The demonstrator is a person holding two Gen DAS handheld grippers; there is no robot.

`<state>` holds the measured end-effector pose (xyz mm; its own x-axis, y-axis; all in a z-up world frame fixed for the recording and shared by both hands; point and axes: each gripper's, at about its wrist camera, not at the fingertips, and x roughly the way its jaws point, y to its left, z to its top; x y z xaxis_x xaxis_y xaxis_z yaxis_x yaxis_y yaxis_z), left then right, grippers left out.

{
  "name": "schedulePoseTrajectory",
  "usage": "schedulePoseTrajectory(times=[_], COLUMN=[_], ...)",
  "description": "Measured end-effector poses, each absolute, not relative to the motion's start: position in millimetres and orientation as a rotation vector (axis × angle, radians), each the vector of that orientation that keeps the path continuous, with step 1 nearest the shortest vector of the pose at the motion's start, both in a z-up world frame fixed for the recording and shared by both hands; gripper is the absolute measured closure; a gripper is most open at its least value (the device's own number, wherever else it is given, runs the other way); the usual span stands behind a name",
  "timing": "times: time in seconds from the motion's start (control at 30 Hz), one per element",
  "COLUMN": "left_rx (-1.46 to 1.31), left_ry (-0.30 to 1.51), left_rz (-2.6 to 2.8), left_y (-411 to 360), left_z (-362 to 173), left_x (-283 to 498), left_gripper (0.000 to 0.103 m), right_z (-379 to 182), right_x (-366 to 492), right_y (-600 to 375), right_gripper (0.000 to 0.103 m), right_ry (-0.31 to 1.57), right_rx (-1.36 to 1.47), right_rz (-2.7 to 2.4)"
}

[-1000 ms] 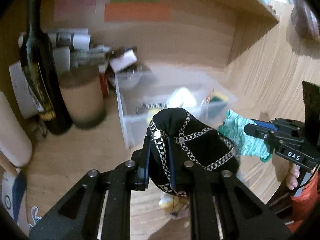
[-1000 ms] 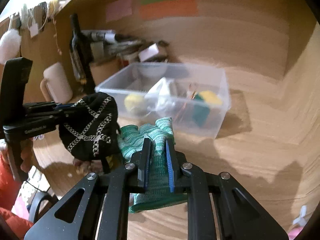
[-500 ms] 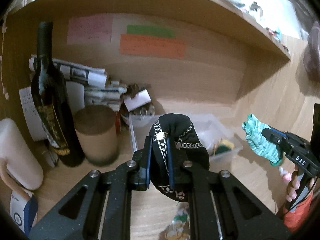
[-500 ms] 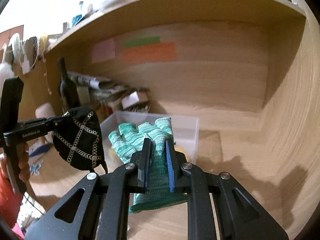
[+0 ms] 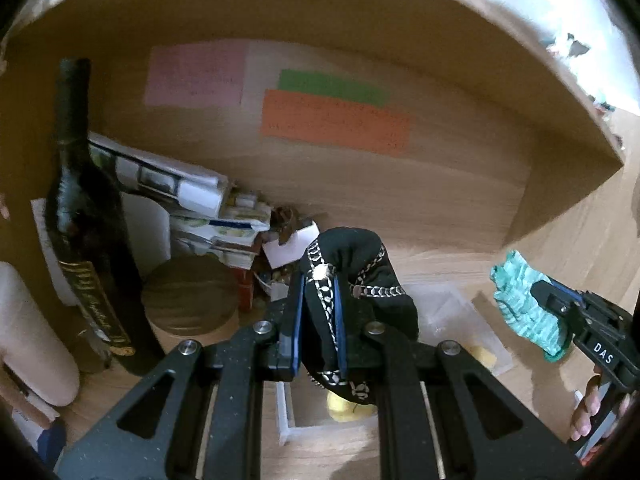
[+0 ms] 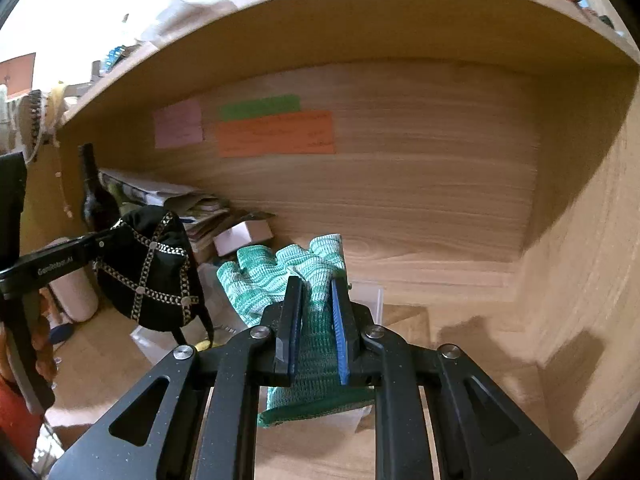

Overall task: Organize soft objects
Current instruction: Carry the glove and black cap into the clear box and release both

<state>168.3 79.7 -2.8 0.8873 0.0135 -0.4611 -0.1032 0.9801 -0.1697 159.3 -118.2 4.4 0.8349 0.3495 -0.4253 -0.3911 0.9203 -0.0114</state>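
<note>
My left gripper [image 5: 318,280] is shut on a black cloth cap with silver chain trim [image 5: 360,300], held in the air over a clear plastic bin [image 5: 456,312]. The cap also shows in the right wrist view [image 6: 152,276]. My right gripper [image 6: 316,284] is shut on a green and white knit glove [image 6: 280,276], held above the bin's right part [image 6: 372,292]. The glove and right gripper also show at the right of the left wrist view [image 5: 524,312]. Yellow soft items [image 5: 484,356] lie in the bin.
A dark wine bottle [image 5: 80,216], a round wooden lid [image 5: 190,296], stacked papers [image 5: 208,216] and a small white box [image 5: 292,244] crowd the shelf's back left. Pink, green and orange notes [image 5: 332,120] hang on the back wall. A wooden side wall [image 6: 580,280] stands at the right.
Both grippers have risen and moved forward over the bin, each still holding its item. The bin now lies lower in both views and is mostly hidden behind the cap and glove.
</note>
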Motion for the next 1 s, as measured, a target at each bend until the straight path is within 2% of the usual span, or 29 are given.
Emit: schedulePoseTrajectory(times=[0.67, 0.83, 0.87, 0.9, 0.97, 1.0], left_rx=[-0.151, -0.157, -0.163, -0.17, -0.199, -0.205], left_ry=[0.736, 0.779, 0.784, 0.783, 0.8, 0.8], left_rz=[0.004, 0.012, 0.012, 0.011, -0.013, -0.018], left_y=[69, 71, 73, 75, 76, 77], left_z=[-72, -77, -78, -78, -76, -74], left_x=[236, 238, 237, 237, 234, 231], left_gripper=[0.089, 0.078, 0.069, 0.064, 0.061, 0.059], right_z=[-59, -64, -64, -64, -64, -64], right_x=[223, 228, 229, 229, 230, 230], right_y=[-79, -78, -79, -79, -80, -80], right_gripper=[0.09, 0.086, 0.085, 0.083, 0.074, 0.066], right_ry=[0.661, 0.682, 0.687, 0.692, 0.697, 0.696], right_rx=[-0.21, -0.219, -0.22, -0.221, -0.225, -0.227], right_rz=[0.361, 0.349, 0.348, 0.348, 0.345, 0.342])
